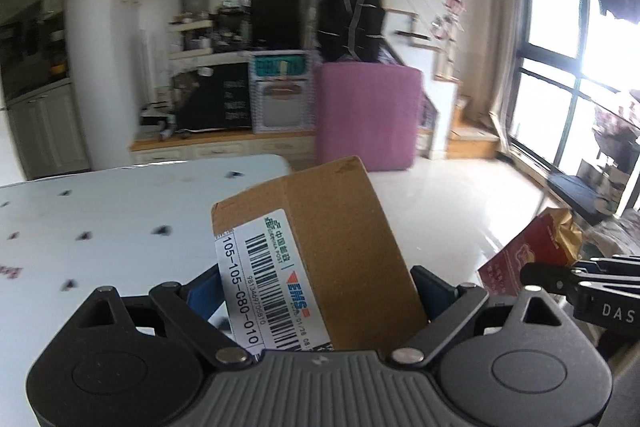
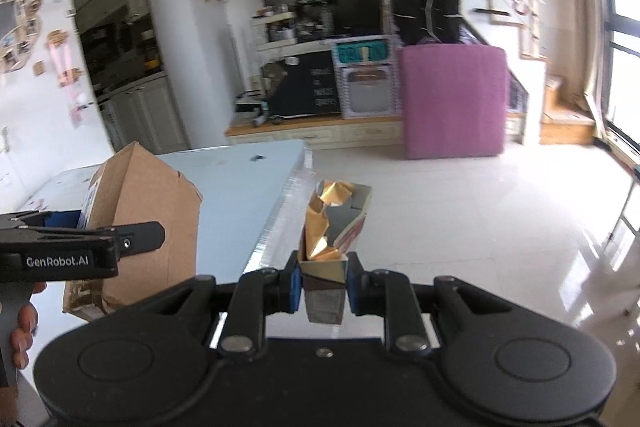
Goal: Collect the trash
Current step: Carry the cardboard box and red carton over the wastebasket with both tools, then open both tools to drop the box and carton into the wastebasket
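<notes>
STEP: carry | left gripper (image 1: 320, 291) pinches cardboard parcel box (image 1: 332, 247) | right gripper (image 2: 323, 281) pinches gold-lined carton (image 2: 334, 227) | NEXT: you locate a bin.

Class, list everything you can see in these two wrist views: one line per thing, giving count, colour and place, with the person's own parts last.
cardboard box: one, brown with a white shipping label, clamped in the left hand-held gripper, beside the table
small packet: one, red outside, gold foil inside, torn open, clamped in the right hand-held gripper
table: one, pale blue with dark specks, left of both grippers
pink panel: one, standing on the floor by the cabinets
floor: white, glossy
window: one, dark-framed, far right
left hand-held gripper: one, black with blue pads
right hand-held gripper: one, black with blue pads
fingers: on the left gripper's handle, right wrist view
</notes>
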A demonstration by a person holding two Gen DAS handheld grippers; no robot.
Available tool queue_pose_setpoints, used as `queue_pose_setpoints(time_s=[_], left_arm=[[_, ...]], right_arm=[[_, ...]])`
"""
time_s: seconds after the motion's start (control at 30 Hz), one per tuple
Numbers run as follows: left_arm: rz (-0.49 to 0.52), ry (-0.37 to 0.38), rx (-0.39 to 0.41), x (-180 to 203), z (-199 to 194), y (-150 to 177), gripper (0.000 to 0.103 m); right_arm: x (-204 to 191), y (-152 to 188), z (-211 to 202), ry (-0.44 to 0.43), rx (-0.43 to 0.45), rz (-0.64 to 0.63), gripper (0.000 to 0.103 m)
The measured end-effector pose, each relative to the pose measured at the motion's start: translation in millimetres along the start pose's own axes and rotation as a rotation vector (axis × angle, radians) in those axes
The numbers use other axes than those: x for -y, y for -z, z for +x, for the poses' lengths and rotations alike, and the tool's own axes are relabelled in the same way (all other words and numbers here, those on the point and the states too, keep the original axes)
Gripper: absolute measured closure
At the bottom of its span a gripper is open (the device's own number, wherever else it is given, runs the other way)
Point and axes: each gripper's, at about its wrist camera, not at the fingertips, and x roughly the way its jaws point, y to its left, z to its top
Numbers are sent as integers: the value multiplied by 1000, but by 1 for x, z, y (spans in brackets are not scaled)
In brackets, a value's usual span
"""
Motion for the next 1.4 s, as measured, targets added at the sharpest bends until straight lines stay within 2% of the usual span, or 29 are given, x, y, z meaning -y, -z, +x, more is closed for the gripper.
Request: queue_pose_setpoints(time_s=[0.27,0.43,0.73,1.07,1.23,1.4], left_arm=[[75,113,-97,59,64,18,9],[147,174,-176,93,121,31,9],[210,216,-396,123,246,65,9],[176,257,-649,133,379,125,8],[122,299,-686,132,414,151,7],[61,311,-718,134,446,170,0]], right_arm=[[62,26,10,86,-45,72,81],[100,51,32,126,-108,131,81],[163,95,99,158,-254,259,81],[209,125,173,210,-389,373,81],[227,138,202,223,-417,406,80],[243,149,233,226,-431,426,81]])
